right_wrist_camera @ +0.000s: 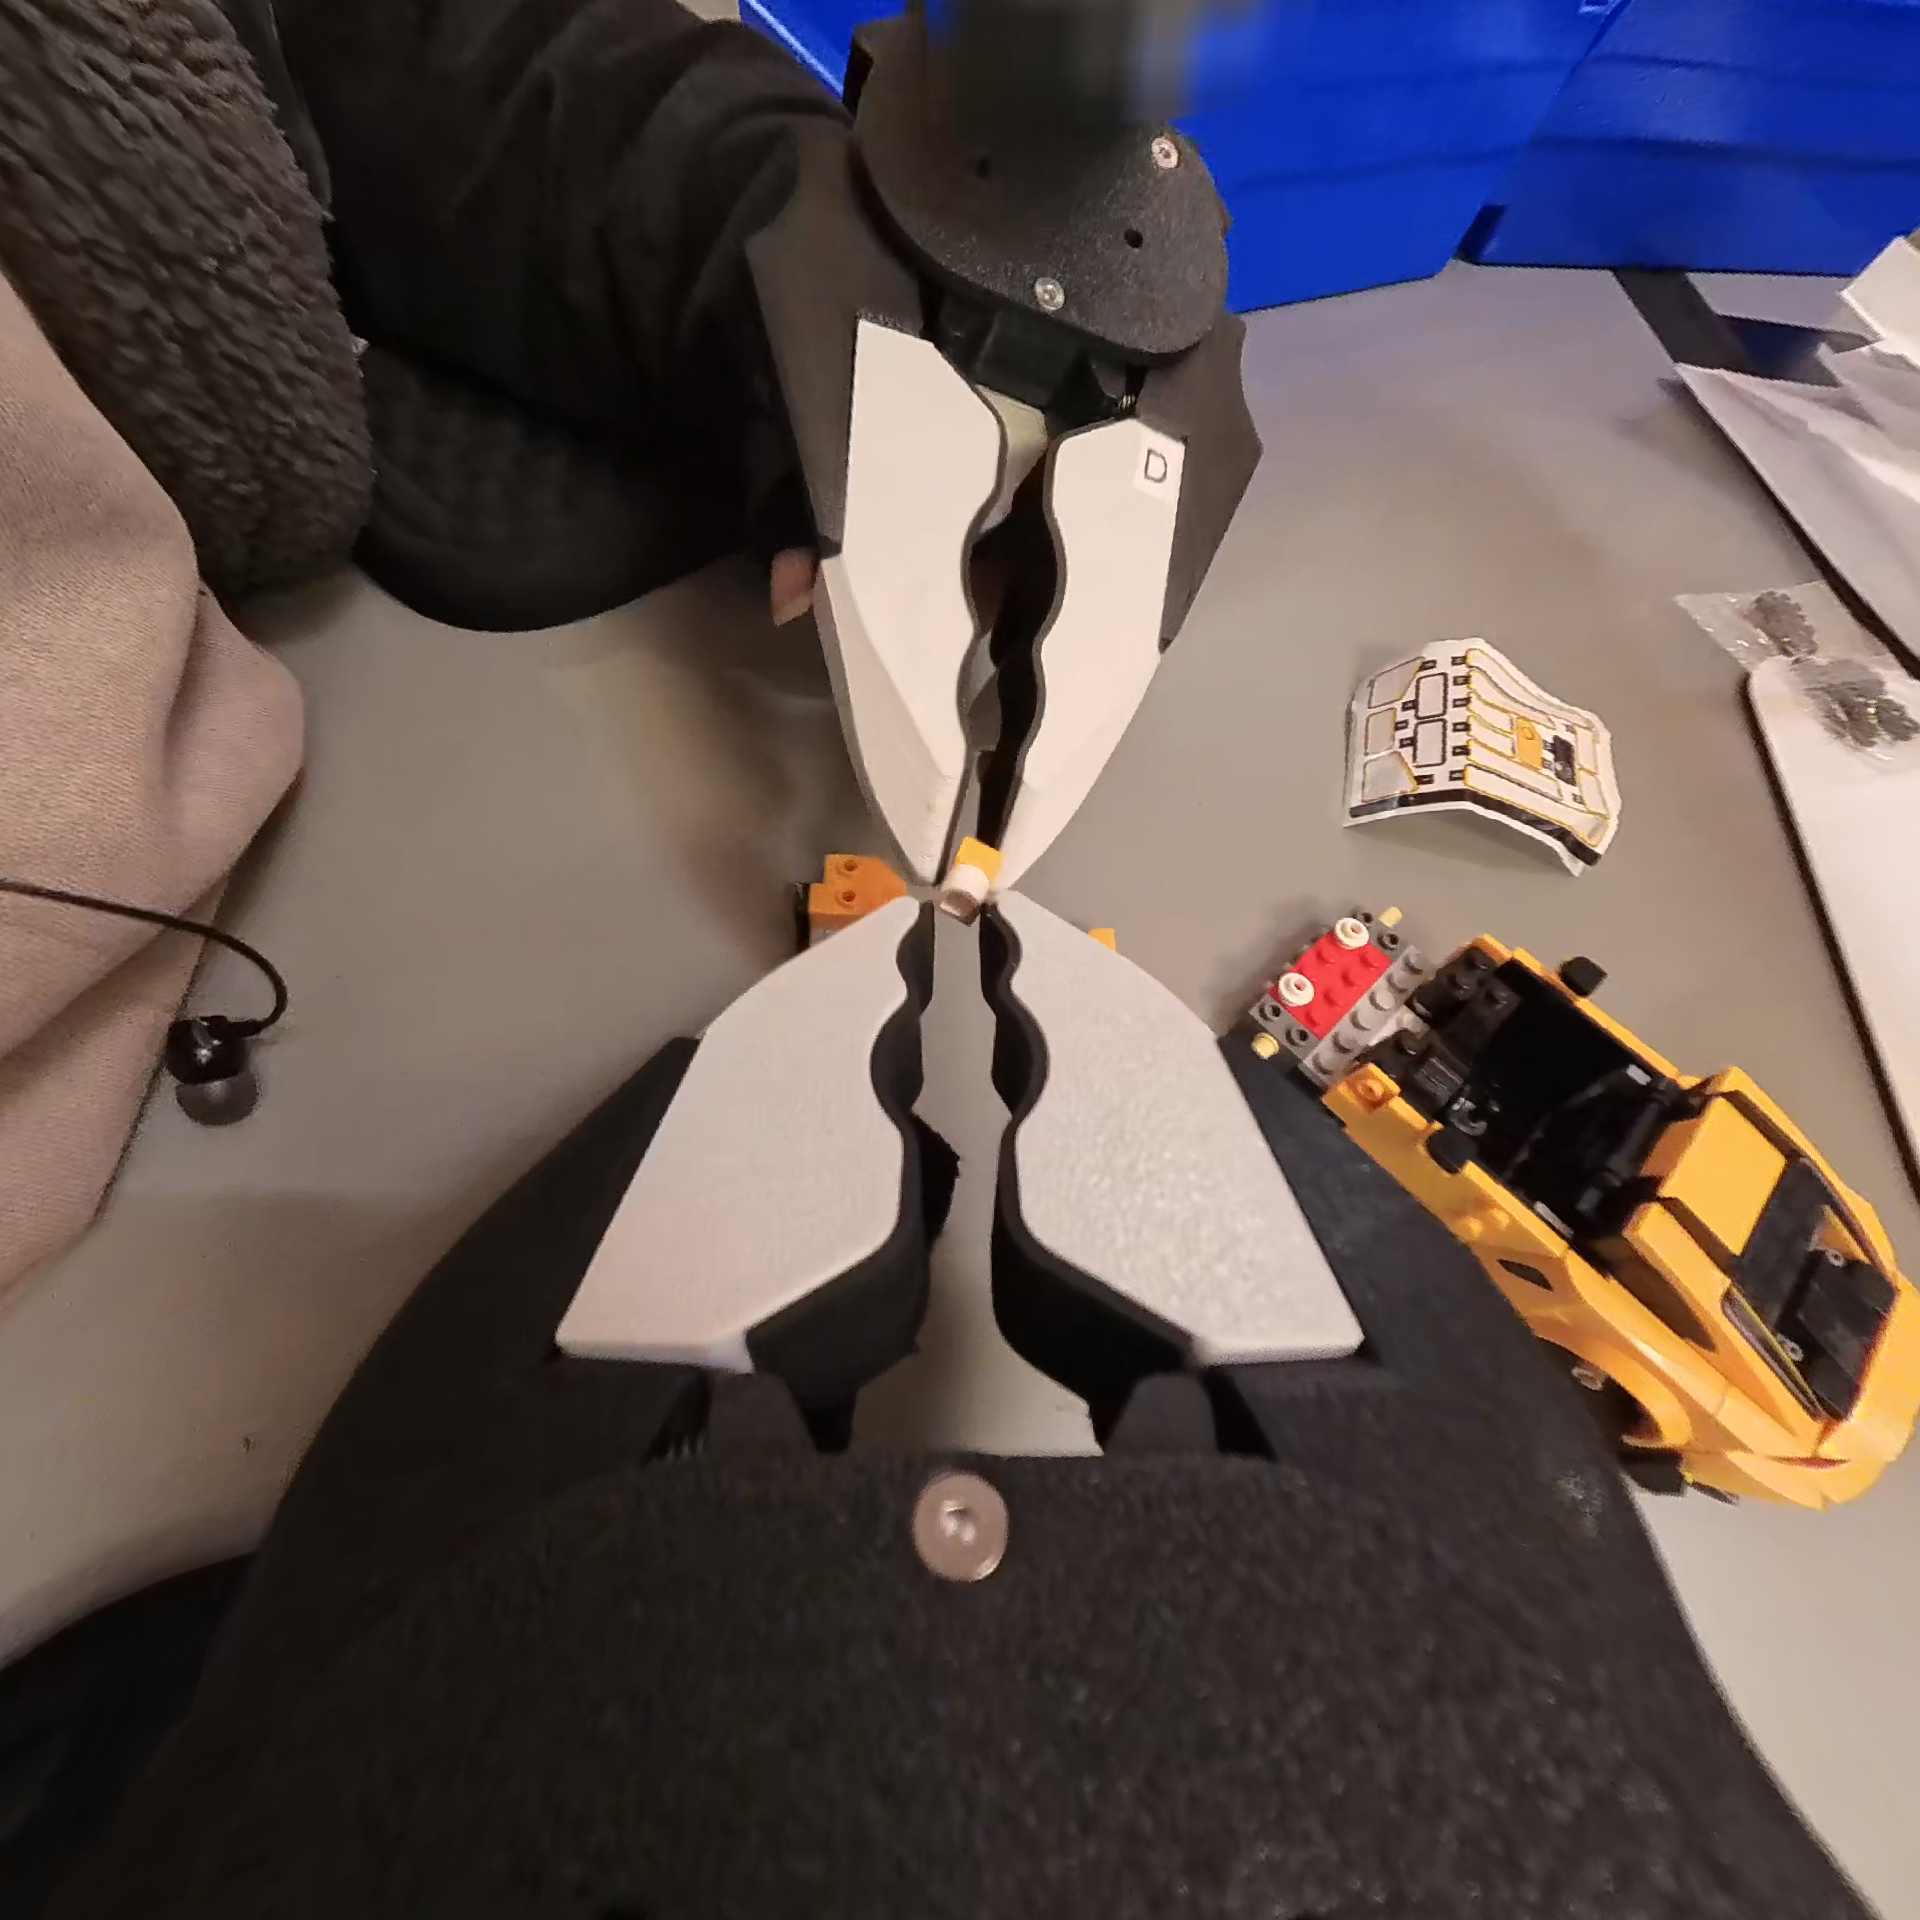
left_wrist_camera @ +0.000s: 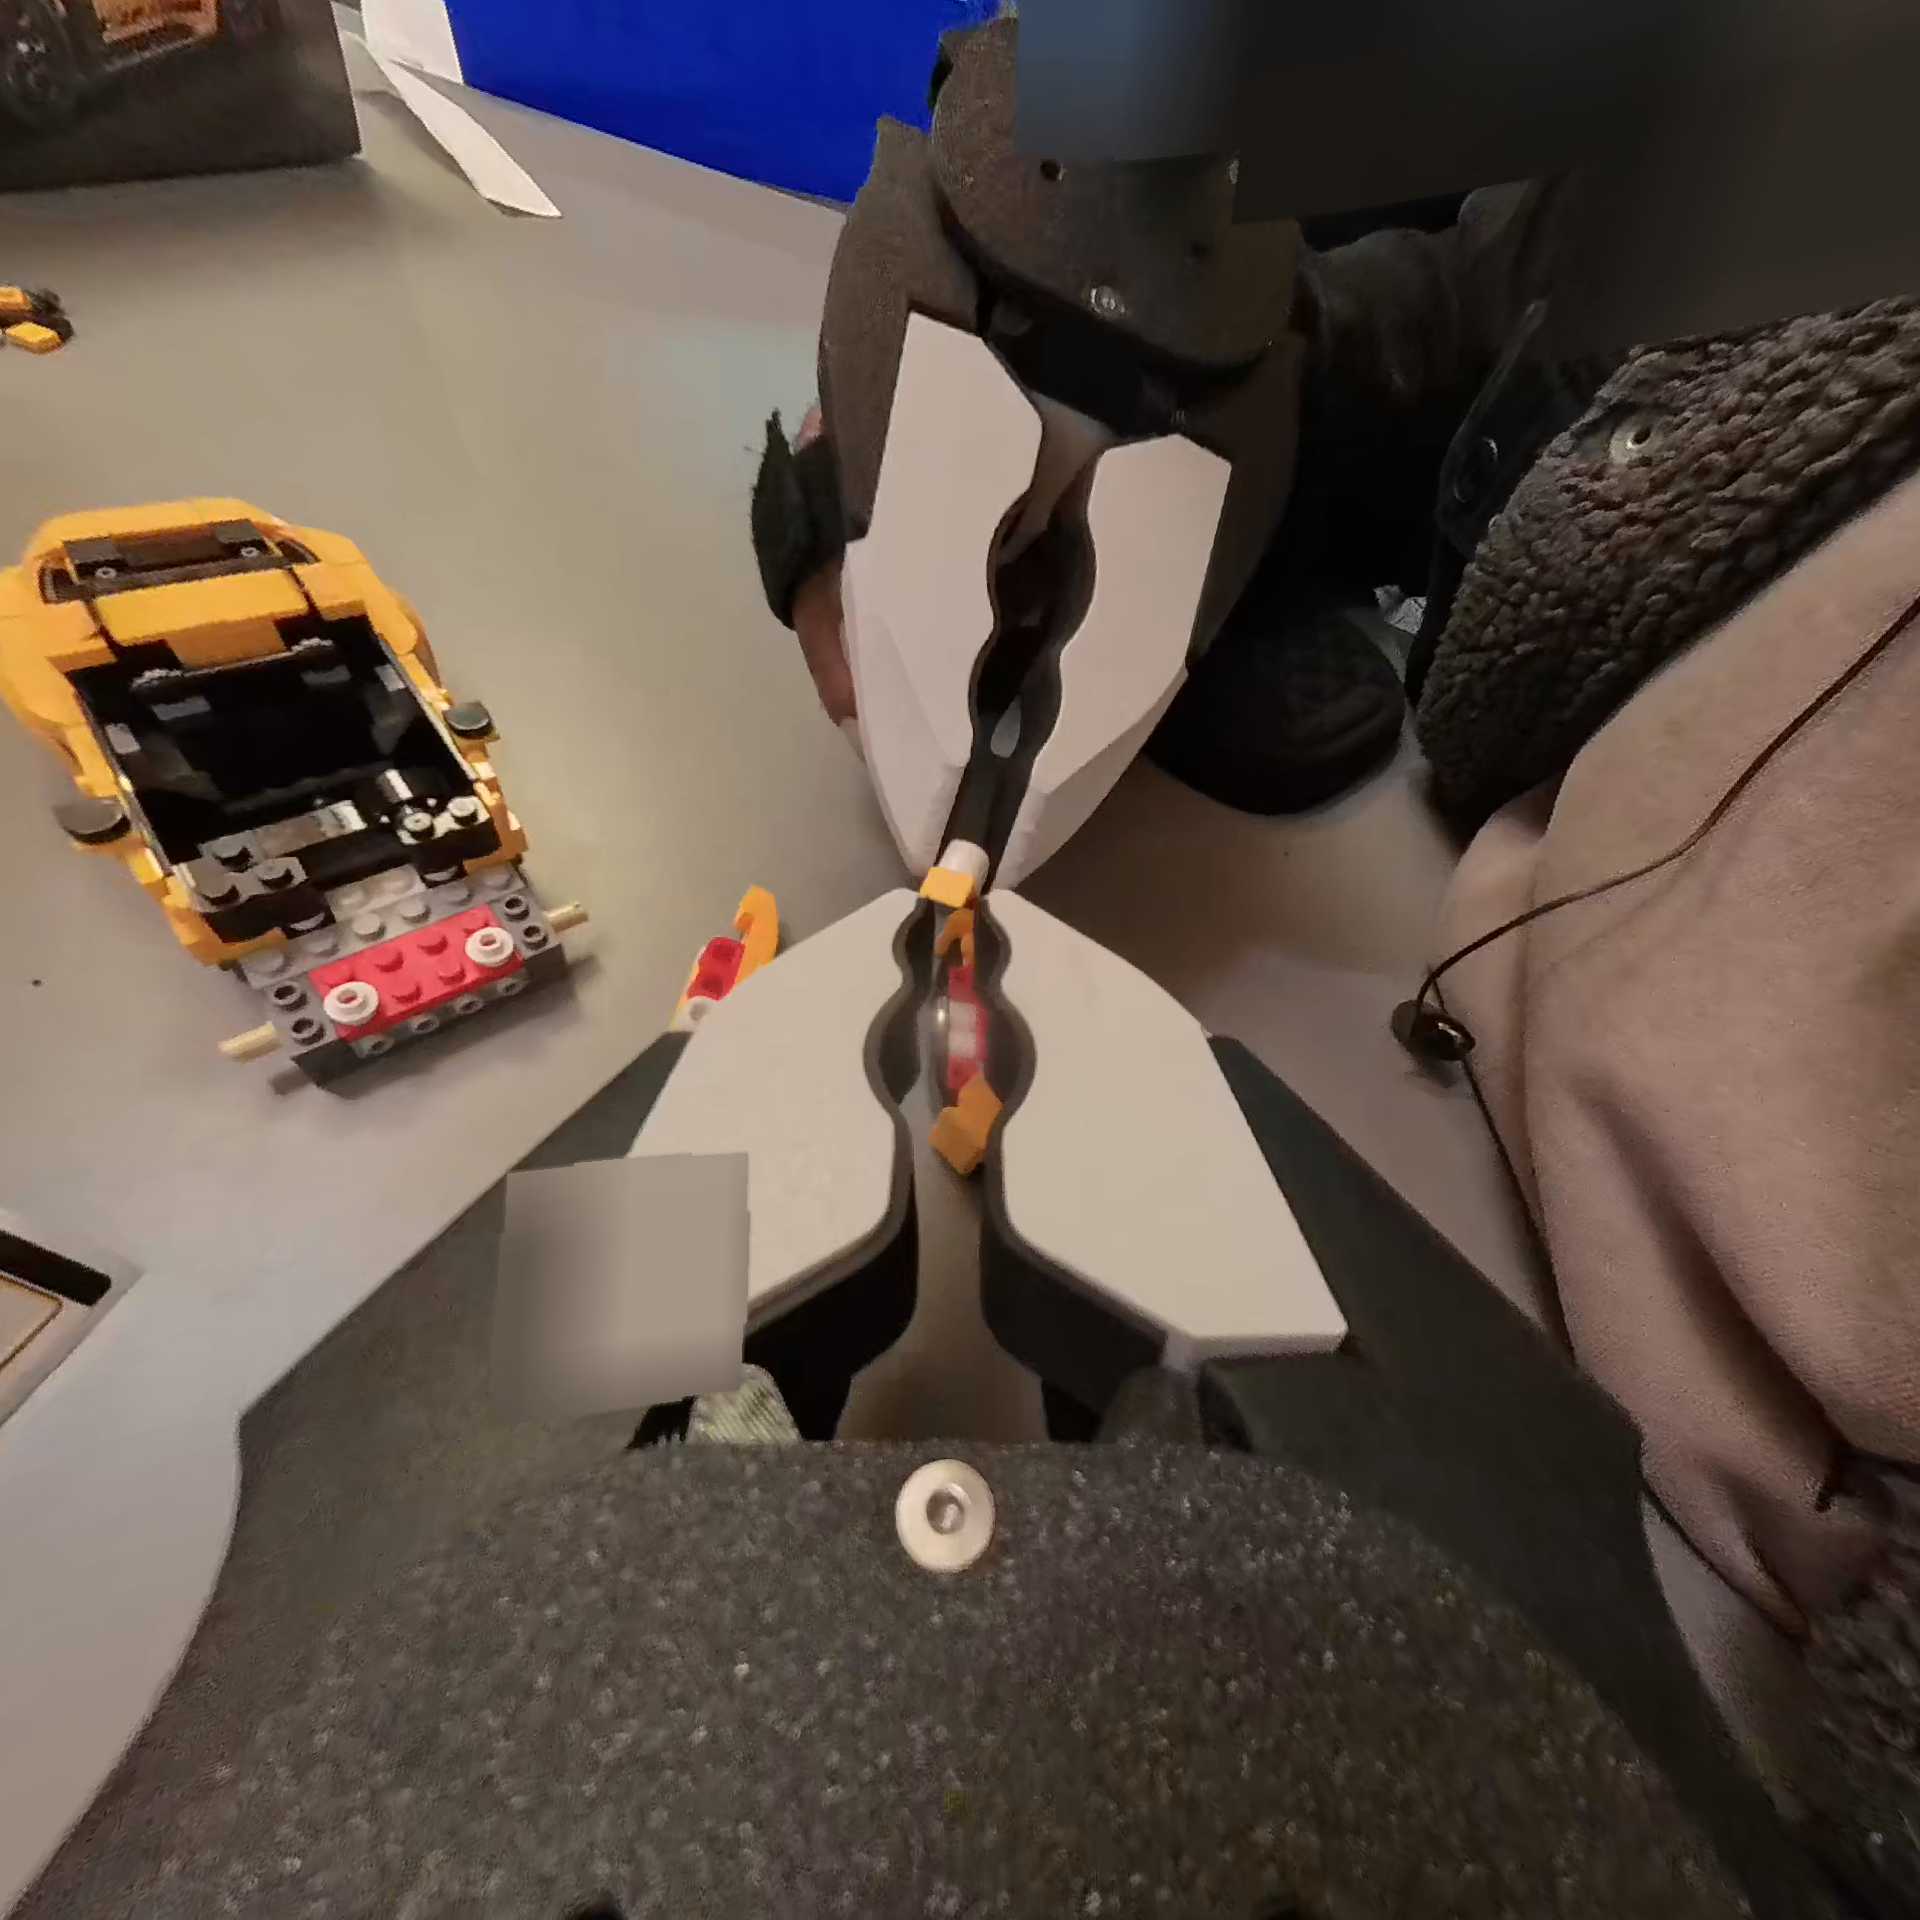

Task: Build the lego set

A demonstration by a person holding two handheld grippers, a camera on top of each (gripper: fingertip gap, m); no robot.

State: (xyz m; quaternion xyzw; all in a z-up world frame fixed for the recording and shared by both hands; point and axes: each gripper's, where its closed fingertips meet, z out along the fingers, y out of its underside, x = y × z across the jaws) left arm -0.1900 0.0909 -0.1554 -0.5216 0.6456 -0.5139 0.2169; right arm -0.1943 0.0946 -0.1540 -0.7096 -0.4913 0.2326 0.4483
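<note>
A plain grey surface (left_wrist_camera: 436, 416) carries the work, with blue bins at the upper edge of the frame and a person's beige sleeve along the right.

In the left wrist view, the left claw (left_wrist_camera: 951, 914) fills the lower centre, clenched on a small red, white and orange brick sub-assembly (left_wrist_camera: 961, 1023) lodged between its fingers. The right claw (left_wrist_camera: 961, 868) comes down from the top centre and meets it tip to tip, pinching a tiny white and orange stud piece (left_wrist_camera: 954, 873). At the left edge sits the orange and black lego car (left_wrist_camera: 260, 748), with no roof, its cabin exposed, and bare grey and red plates at its near end. A loose red and orange brick cluster (left_wrist_camera: 732, 951) lies just left of the claw tips.

In the right wrist view, the right claw (right_wrist_camera: 961, 904) rises from the lower centre, gripping the white and orange piece (right_wrist_camera: 968, 878) at its tips against the left claw (right_wrist_camera: 966, 862) from above. The car (right_wrist_camera: 1558, 1184) lies at the lower right, a curled sticker sheet (right_wrist_camera: 1486, 753) above it.

The body looks largely built; the open end, wheels and this small sub-assembly seem to be left.
</note>
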